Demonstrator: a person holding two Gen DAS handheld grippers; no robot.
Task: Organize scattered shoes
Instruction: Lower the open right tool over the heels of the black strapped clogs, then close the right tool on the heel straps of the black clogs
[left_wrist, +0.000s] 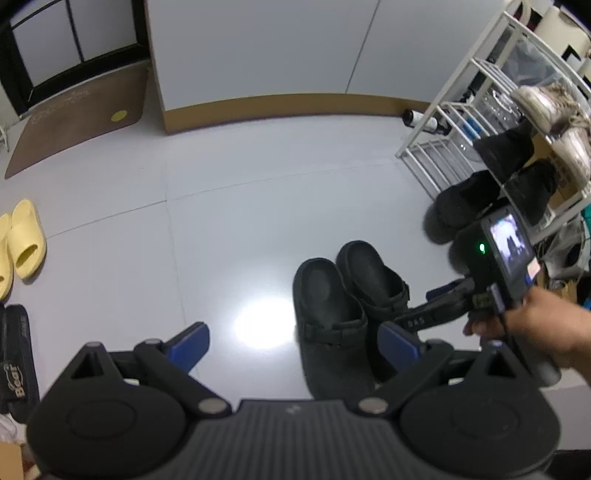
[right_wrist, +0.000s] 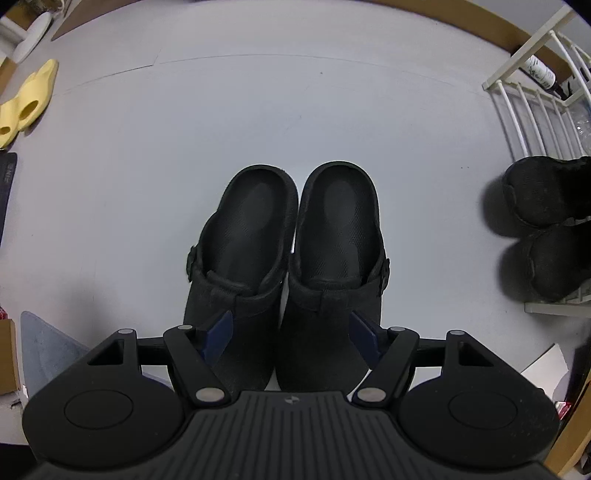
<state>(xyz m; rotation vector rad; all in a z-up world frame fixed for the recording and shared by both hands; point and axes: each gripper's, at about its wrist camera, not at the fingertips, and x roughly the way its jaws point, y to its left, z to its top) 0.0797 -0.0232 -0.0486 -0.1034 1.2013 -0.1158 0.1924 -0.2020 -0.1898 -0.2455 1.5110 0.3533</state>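
Two black clogs (right_wrist: 295, 251) stand side by side on the pale floor, heels away from me in the right wrist view. My right gripper (right_wrist: 291, 334) points straight down over their toe ends. It is open, with a blue pad (right_wrist: 218, 332) over the left clog's toe and the other at the right clog's outer edge; neither visibly presses. In the left wrist view the same clogs (left_wrist: 332, 295) lie low and right of centre. A hand (left_wrist: 535, 325) holds the right gripper against them. My left gripper (left_wrist: 293, 345) hovers open above the floor, its right finger near the closer clog.
A white shoe rack (left_wrist: 448, 107) at the right holds beige sneakers (left_wrist: 546, 107) and black fuzzy slippers (left_wrist: 465, 195). Yellow slides (left_wrist: 26, 240) and a black slide (left_wrist: 16, 365) lie at the left. A brown mat (left_wrist: 81, 114) lies by the far wall.
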